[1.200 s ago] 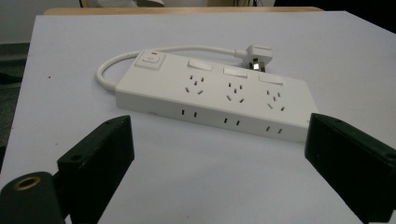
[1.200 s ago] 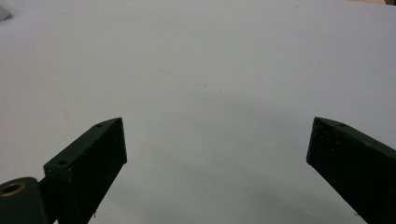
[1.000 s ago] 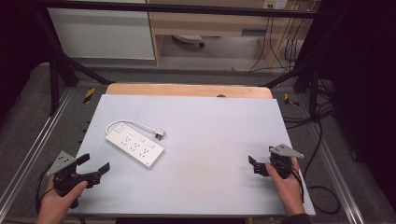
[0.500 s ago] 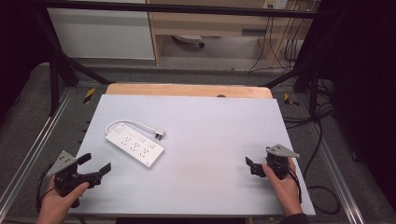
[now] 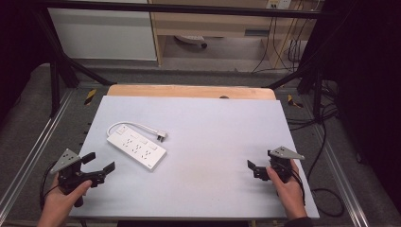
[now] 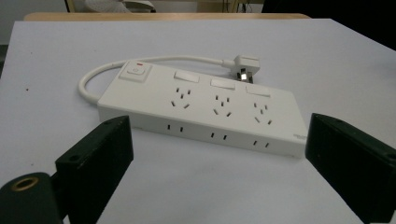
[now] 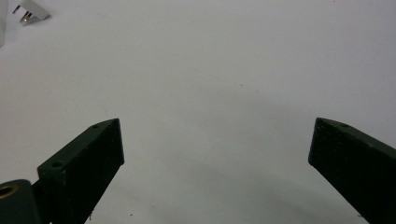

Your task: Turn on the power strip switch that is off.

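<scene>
A white power strip [image 5: 137,147] with a red-marked switch lies flat on the left half of the pale table [image 5: 217,127]. Its short cord loops round to a white plug [image 5: 161,137] resting beside it. My left gripper [image 5: 100,163] is open near the front left corner, a little short of the strip. In the left gripper view the power strip [image 6: 201,105] and its plug [image 6: 245,63] lie just beyond my open left gripper [image 6: 218,154]. My right gripper [image 5: 253,169] is open at the front right over bare table. My right gripper [image 7: 215,140] holds nothing, and the plug [image 7: 30,11] shows far off.
A wooden strip [image 5: 189,91] edges the table's far side. Metal frame rails [image 5: 28,156] run along both sides, and cables [image 5: 326,137] hang at the right. Beyond the table stand a white cabinet [image 5: 104,33] and a wooden shelf unit [image 5: 222,23].
My right gripper has drifted slightly left and toward the near edge. The left gripper and the power strip have stayed put.
</scene>
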`<action>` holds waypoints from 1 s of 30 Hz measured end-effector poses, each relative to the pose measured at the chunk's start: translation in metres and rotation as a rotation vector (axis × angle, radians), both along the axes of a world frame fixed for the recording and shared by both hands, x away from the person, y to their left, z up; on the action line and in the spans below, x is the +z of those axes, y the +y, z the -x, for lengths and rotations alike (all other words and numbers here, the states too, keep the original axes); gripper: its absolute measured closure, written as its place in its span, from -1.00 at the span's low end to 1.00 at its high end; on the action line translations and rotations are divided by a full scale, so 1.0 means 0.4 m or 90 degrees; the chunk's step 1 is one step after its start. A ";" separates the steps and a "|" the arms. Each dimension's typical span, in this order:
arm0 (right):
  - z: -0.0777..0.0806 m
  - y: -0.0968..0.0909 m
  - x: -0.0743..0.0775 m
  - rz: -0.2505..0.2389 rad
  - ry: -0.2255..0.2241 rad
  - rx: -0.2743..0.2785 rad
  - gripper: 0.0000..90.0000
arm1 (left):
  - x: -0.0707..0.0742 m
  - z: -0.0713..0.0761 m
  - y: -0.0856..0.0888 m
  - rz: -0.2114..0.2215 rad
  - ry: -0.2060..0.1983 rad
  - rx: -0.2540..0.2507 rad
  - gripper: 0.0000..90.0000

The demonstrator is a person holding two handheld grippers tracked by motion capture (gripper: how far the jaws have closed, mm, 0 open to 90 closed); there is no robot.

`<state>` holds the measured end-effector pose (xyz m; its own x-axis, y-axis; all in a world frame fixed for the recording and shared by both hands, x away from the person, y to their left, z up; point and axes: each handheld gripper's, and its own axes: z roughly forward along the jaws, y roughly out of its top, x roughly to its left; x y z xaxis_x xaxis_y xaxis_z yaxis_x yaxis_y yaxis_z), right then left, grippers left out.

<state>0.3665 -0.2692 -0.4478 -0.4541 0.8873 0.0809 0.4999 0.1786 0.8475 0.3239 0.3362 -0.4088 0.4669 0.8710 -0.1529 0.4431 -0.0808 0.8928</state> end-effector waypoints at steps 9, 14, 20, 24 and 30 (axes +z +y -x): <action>0.004 0.000 -0.001 0.006 0.003 0.002 -0.93 | 0.013 -0.034 -0.018 -0.001 -0.002 -0.005 -0.80; 0.004 -0.002 -0.001 0.010 0.002 -0.006 -0.93 | 0.018 -0.052 -0.032 -0.005 -0.009 -0.011 -0.81; 0.004 0.002 -0.004 0.012 0.005 -0.005 -0.93 | 0.033 -0.078 -0.052 -0.006 -0.016 -0.021 -0.81; 0.005 0.005 -0.004 0.017 0.004 -0.003 -0.93 | 0.053 -0.101 -0.065 -0.003 -0.020 -0.021 -0.80; 0.007 0.006 -0.005 0.016 0.006 0.000 -0.93 | 0.070 -0.122 -0.085 -0.016 -0.027 -0.027 -0.81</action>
